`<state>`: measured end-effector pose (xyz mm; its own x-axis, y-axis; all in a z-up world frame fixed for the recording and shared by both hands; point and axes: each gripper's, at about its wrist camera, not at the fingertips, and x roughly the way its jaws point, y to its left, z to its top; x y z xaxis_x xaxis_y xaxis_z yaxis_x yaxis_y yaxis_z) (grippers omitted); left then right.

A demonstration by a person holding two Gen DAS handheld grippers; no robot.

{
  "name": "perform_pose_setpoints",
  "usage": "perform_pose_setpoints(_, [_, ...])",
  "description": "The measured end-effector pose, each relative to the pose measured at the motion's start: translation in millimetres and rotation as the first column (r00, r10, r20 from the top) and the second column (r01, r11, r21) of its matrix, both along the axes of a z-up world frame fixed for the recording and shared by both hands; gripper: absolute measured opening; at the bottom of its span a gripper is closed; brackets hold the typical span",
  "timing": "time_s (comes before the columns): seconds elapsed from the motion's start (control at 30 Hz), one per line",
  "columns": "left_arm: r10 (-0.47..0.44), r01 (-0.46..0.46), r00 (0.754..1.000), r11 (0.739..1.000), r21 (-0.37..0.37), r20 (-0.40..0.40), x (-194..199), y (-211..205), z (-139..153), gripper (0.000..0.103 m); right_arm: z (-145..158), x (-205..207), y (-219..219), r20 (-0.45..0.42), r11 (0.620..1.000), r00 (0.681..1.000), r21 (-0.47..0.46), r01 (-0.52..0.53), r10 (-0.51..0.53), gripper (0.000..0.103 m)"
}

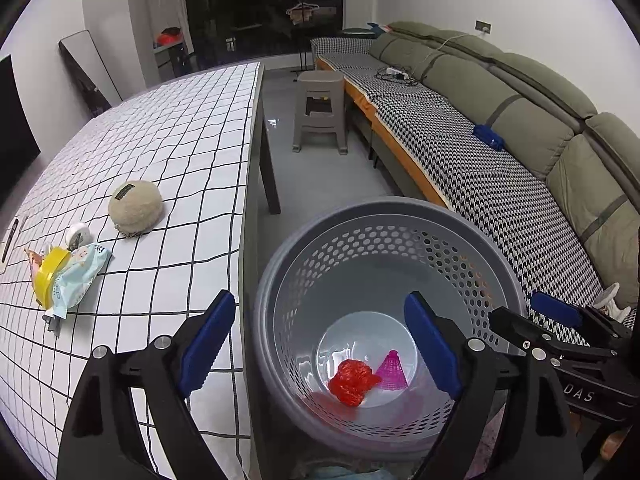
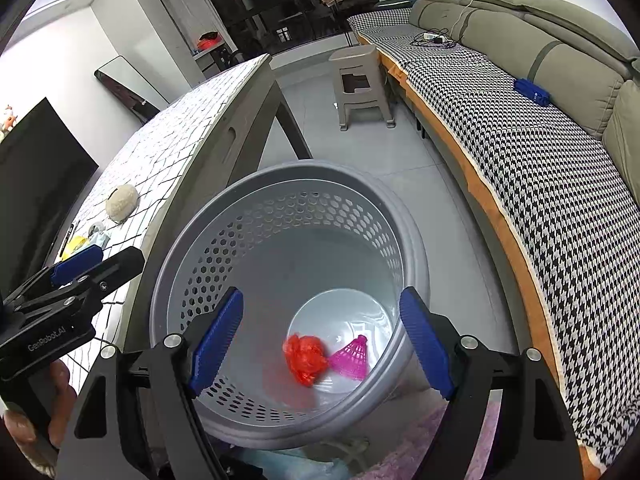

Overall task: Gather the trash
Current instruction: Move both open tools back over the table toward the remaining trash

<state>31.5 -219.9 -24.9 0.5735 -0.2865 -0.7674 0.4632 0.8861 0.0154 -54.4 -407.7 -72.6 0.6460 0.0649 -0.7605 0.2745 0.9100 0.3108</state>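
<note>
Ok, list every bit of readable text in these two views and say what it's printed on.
"GenRobot.AI": on the body of the left gripper, right wrist view.
"DAS": end of a cut-off word on the body of the right gripper, left wrist view.
Dark label on the beige round pouch: too small to read.
Print on the pale blue wrapper: blurred, unreadable.

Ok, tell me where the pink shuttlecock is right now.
The pink shuttlecock lies on the bottom of the grey perforated bin beside the table, right of the crumpled red wrapper and touching it in both wrist views.

Bright, even indoor light — sharp centre, fisheye-warped dark corners.
</note>
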Motion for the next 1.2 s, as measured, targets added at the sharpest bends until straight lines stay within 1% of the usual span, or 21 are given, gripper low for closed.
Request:
perform_pose_setpoints(0.23, [0.004,-0.004,1.0,1.0,-0.005,0.015,-5,5,4,0.09,3,-5,4,0.009,1.0,1.0,0.001,0.002,-0.002,0.077])
perform_pose_setpoints(0.7, [0.013,-0.011,0.999,1.0,-0.028,0.049,-20,22,15,0.093,13,-19,20,0.029,1.0,1.0,-0.017,-0.005,0.006,0.077])
perform_pose_setpoints(0.97, [0.029,-0.025,0.997,0.999,-0.047,0.073,-29,40,23,0.093,22,-27,35,0.051,0.999,0.999,-0.032,-0.014,0.016,0.077])
perform_pose_setpoints(1.2, [0.068,-0.063,0.994,0.996,-0.062,0.088,-34,65,29,0.093,29,-22,55,0.061,0.998,0.997,-0.041,-0.044,0.047,0.077])
